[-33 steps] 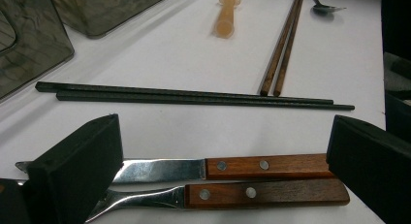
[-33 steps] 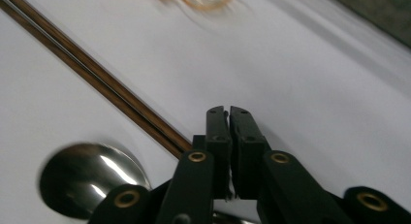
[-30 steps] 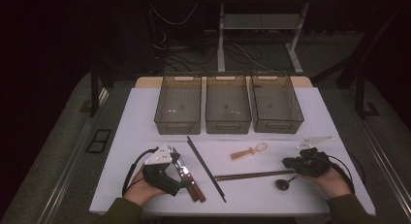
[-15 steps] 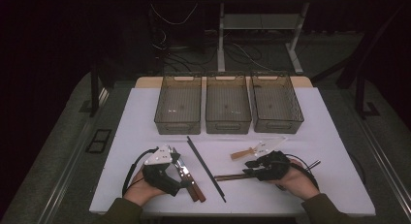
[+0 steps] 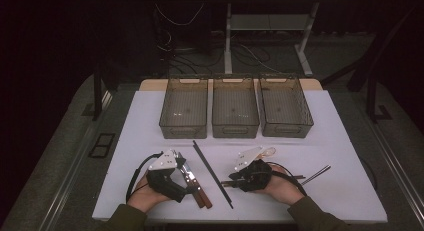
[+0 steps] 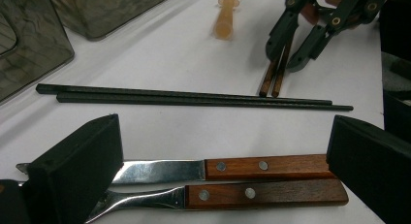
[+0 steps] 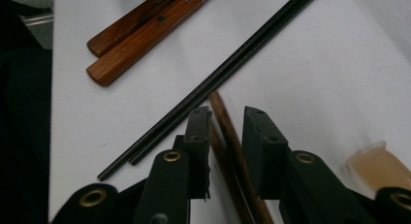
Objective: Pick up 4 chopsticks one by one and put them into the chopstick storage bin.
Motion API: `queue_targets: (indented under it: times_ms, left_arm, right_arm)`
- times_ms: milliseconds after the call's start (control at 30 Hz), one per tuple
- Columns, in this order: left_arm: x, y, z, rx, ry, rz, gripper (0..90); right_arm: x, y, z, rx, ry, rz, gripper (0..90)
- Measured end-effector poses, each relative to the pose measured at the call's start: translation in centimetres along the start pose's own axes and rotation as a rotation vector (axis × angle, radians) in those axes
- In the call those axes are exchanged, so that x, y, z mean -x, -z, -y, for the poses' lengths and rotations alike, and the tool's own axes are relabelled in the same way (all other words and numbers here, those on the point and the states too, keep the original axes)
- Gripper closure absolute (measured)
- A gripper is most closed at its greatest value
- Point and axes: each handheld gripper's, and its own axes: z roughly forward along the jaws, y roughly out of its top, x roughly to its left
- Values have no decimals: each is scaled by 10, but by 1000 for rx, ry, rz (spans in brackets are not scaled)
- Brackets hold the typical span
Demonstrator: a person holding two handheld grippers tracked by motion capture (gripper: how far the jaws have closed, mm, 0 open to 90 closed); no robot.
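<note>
- Two brown chopsticks (image 7: 228,151) are lying between the jaws of the right gripper (image 7: 228,136); the narrow jaws have just been closing a little and are not pressing yet.
- Their long axis is running along the jaws, tips toward the black chopsticks (image 7: 218,73), just beside.
- The left gripper (image 6: 223,151) is standing wide around the knife (image 6: 232,167) and fork (image 6: 242,194), not gripping.
- Three bins (image 5: 235,111) are standing behind.

no legible text, no labels (anywhere)
</note>
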Motion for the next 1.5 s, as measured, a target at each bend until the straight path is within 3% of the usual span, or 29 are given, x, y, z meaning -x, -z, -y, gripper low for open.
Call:
queue_targets:
  times_ms: [300,600,1000,1133,1300,1500]
  left_arm:
    - [0,1,0,-2,-4,1,0]
    - [0,0,0,1,-1,1,0]
    - [0,0,0,0,-3,2,0]
    - [0,0,0,-1,-3,2,0]
    - [0,0,0,-1,-2,2,0]
    - [0,0,0,-2,-3,3,0]
  right_arm:
    - [0,-16,-4,-20,51,-11,713]
    - [6,-17,-4,-13,61,-15,744]
    - [29,-20,-8,-1,12,44,753]
    - [34,-23,-12,3,-26,64,756]
    - [36,-24,-14,-1,-28,91,752]
    - [34,-2,-12,54,-71,89,664]
